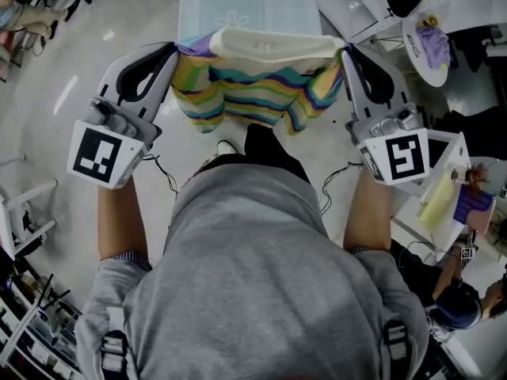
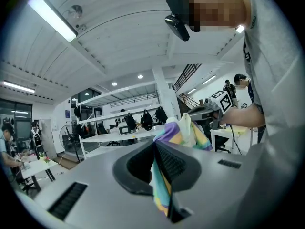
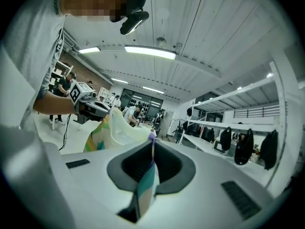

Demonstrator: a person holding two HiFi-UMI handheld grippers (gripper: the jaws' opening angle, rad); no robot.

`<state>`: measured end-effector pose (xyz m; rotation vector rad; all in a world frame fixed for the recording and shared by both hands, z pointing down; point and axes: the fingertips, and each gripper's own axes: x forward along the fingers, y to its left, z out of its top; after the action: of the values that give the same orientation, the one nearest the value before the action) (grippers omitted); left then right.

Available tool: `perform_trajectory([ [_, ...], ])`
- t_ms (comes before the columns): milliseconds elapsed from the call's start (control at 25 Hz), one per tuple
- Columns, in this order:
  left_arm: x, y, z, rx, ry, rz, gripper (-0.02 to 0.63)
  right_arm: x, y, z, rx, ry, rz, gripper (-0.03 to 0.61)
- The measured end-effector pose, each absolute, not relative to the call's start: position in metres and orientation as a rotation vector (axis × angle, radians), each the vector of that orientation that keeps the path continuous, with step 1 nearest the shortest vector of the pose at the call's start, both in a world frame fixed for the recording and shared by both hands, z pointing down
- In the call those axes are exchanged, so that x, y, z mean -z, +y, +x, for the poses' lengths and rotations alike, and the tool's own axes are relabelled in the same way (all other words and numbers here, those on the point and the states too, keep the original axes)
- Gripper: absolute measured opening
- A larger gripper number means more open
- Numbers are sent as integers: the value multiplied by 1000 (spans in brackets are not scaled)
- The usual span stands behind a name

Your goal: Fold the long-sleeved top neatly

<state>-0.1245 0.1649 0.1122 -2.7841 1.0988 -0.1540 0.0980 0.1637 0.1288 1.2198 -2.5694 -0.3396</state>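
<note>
the soft, knitted long-sleeved top in wavy stripes of yellow, teal, purple and cream (image 1: pixel 252 89) hangs in the air in front of the person's chest, stretched between the two tools. a pale blue tabletop with a faint flower print (image 1: pixel 245 6) lies just beyond it. the left hand-held gripper (image 1: pixel 173 54) is clamped on one upper edge of the fabric and the right hand-held gripper (image 1: pixel 348 54) on the opposite edge. each gripper view shows a thin pinch of striped cloth running down between closed jaws.

the top looks light, limp and a little stretchy: it sags in the middle and a cream band rolls over along the top line. such thin pinches would likely slip under a sharp tug, so the safest hold is probably at seams or doubled edges (shoulders or hem corners), kept level so the cloth settles flat.

the sleeves cannot be picked out in the bunched folds below. it is unclear whether the held edge is hem or shoulders, or how many layers hang there. the person's grey sweatshirt (image 1: pixel 253 291) fills the lower head view, and the hanging cloth hides the tabletop's near edge.
</note>
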Motion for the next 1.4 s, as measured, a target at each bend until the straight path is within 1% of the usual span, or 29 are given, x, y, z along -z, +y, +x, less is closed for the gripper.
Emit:
perform_trajectory([
  [160,-150,164,-123,233,1130,-2806,28,-166,163,99,289,-2553,1206,21],
  [280,-182,141,-122,287,1168,-2827,28,-197,140,99,255,-2535,1184,21],
  [600,-253,34,-107,410,1233,-2873,28,-275,28,117,106,-2477,1169,21],
  [1040,-317,-103,-88,574,1323,-2897,28,-343,-109,133,-20,-2459,1097,21],
  [1400,-390,-193,-107,677,1462,-2902,28,-415,-208,112,-78,-2450,989,21],
])
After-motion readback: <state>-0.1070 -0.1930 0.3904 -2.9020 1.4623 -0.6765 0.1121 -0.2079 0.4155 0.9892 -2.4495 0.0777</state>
